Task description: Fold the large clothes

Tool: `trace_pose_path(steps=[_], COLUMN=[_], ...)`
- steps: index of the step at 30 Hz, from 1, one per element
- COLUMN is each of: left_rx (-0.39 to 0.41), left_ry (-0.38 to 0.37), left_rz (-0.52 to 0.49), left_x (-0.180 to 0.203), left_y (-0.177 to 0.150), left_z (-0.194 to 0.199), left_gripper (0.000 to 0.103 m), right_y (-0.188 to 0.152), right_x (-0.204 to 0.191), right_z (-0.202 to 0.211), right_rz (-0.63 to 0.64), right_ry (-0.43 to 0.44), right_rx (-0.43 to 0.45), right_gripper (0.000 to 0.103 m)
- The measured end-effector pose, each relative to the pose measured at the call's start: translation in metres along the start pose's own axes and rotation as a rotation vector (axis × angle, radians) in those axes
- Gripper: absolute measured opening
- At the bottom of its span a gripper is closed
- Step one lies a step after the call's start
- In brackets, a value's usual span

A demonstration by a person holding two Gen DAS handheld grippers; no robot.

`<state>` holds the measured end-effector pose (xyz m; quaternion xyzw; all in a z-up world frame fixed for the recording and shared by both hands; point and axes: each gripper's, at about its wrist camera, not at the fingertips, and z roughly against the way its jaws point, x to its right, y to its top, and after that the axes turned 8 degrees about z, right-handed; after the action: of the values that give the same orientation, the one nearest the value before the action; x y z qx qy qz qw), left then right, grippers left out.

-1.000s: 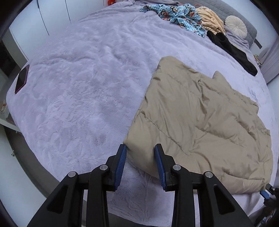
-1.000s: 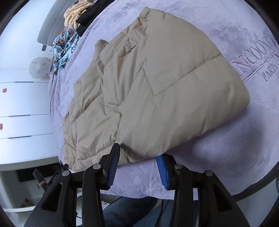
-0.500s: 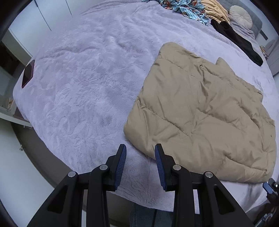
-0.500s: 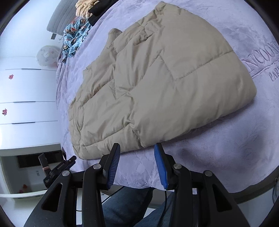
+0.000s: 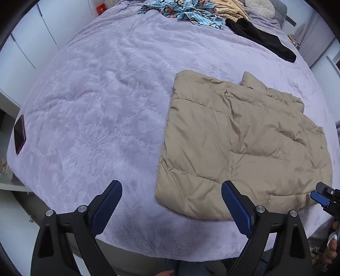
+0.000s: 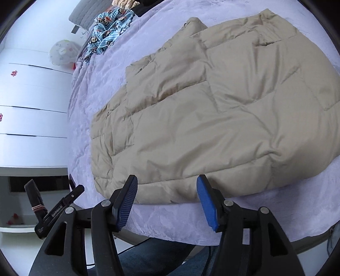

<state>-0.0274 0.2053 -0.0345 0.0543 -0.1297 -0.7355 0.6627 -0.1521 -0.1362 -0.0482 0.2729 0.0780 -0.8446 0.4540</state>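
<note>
A beige quilted puffer jacket (image 5: 244,144) lies folded flat on the lilac bedspread (image 5: 95,102), near the bed's front edge. My left gripper (image 5: 172,203) hovers over the jacket's near left corner. Its jaws are opening wide and its pads touch nothing. In the right wrist view the jacket (image 6: 212,116) fills the middle. My right gripper (image 6: 166,199) hangs just off the jacket's near edge. Its jaws are opening too, with nothing pressed between them. Each gripper shows in the other's view: the right gripper (image 5: 325,197) and the left gripper (image 6: 57,210).
At the head of the bed lie a blue patterned garment (image 5: 187,12), a black garment (image 5: 261,38) and a round cushion (image 5: 259,6). A dark phone (image 5: 19,135) rests at the bed's left edge. White drawers (image 6: 31,95) stand beside the bed. A person's jeans (image 6: 159,254) show below.
Both grippers let go of the jacket's near edge and drew back from it. Their jaws have spread wider. The right gripper slid sideways along the edge; the left rose a little.
</note>
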Motion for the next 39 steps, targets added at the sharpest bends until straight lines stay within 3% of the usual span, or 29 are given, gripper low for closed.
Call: trace_pose_path(steps=[3, 8, 12, 17, 21, 24, 28, 33, 36, 39], left_rx=[0.004, -0.033, -0.068, -0.067, -0.109, -0.126, -0.141, -0.235, -0.285, -0.309], left_ry=[-0.005, -0.021, -0.021, -0.024, -0.086, -0.145, -0.198, -0.363, -0.424, -0.429], left_rz=[-0.005, -0.035, -0.067, -0.100, -0.105, -0.105, -0.095, -0.055, -0.091, -0.145], left_x=[-0.004, -0.004, -0.001, 0.000, -0.002, -0.005, -0.015, -0.030, -0.025, -0.016], left_y=[0.011, 0.022, 0.026, 0.031, 0.036, 0.041, 0.053, 0.068, 0.073, 0.075], left_z=[-0.004, -0.017, -0.031, -0.040, -0.048, -0.054, -0.066, -0.082, -0.097, -0.112], left_gripper=[0.103, 0.103, 0.103, 0.103, 0.103, 0.103, 0.103, 0.103, 0.103, 0.103], right_y=[0.002, 0.003, 0.001, -0.002, -0.002, -0.001, -0.006, -0.010, -0.008, -0.007], right_x=[-0.014, -0.030, -0.038, -0.062, -0.072, -0.069, -0.065, -0.060, -0.061, -0.058], right_z=[-0.010, -0.016, -0.020, -0.027, -0.035, -0.048, -0.054, -0.054, -0.056, -0.057], right_rz=[-0.013, -0.013, -0.018, 0.067, 0.076, 0.025, -0.024, -0.033, -0.045, -0.063], right_ry=[-0.013, -0.050, -0.076, -0.151, -0.153, -0.113, -0.072, -0.089, -0.104, -0.112], right_rx=[-0.002, 0.005, 0.003, 0.015, 0.003, -0.077, -0.092, -0.109, -0.109, -0.114], right_gripper=[0.063, 0.084, 0.087, 0.087, 0.087, 0.087, 0.088, 0.088, 0.088, 0.088])
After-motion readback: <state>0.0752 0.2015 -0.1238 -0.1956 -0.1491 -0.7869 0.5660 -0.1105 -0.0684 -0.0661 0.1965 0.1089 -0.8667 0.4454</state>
